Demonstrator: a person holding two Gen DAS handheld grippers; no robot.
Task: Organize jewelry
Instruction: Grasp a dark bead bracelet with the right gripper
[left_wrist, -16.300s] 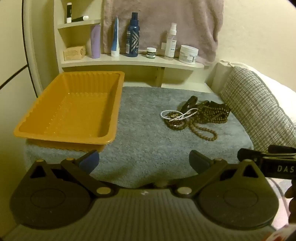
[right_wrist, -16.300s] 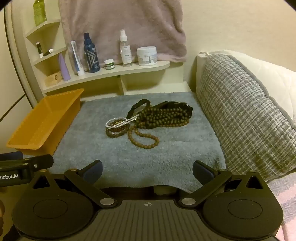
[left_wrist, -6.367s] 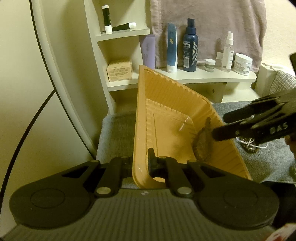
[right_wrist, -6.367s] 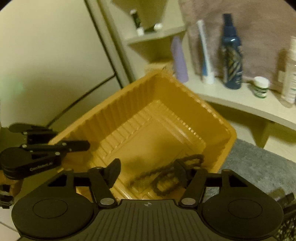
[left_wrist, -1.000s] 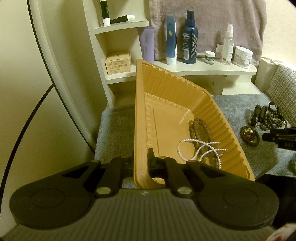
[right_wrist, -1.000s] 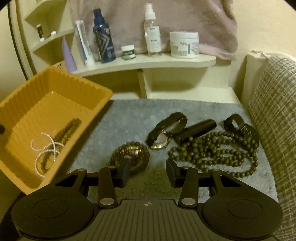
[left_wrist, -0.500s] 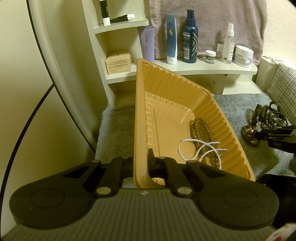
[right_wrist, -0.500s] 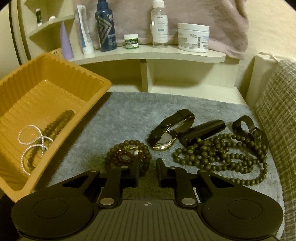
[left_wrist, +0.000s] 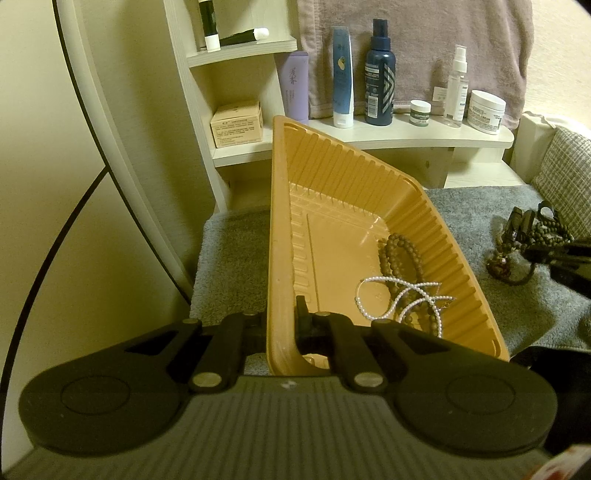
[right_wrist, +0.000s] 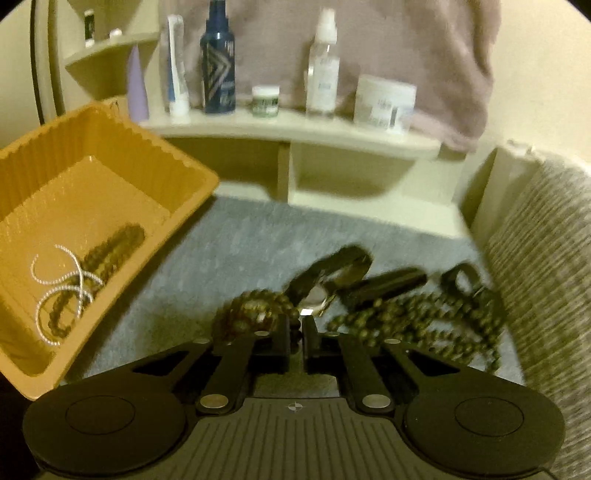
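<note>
My left gripper (left_wrist: 281, 314) is shut on the near rim of the orange tray (left_wrist: 279, 221) and holds it tilted. A white pearl strand (left_wrist: 399, 295) and a brown bead bracelet (left_wrist: 400, 251) lie inside it. In the right wrist view my right gripper (right_wrist: 295, 325) has its jaws closing on the near edge of a dark bead bracelet (right_wrist: 255, 310), with beads pinched between the pads. The picture is blurred. Behind it on the grey mat (right_wrist: 240, 240) lie a watch (right_wrist: 332, 273), a black cylinder (right_wrist: 388, 282) and a long bead necklace (right_wrist: 417, 325).
A cream shelf (left_wrist: 406, 136) behind the mat carries bottles and jars under a hanging towel (left_wrist: 424, 37). A grey woven cushion (right_wrist: 546, 258) borders the mat on the right. A pale wall with a black curved line stands on the left.
The right gripper's fingers have come together around the dark bead bracelet and it has tilted slightly. The left gripper and the tray have not moved.
</note>
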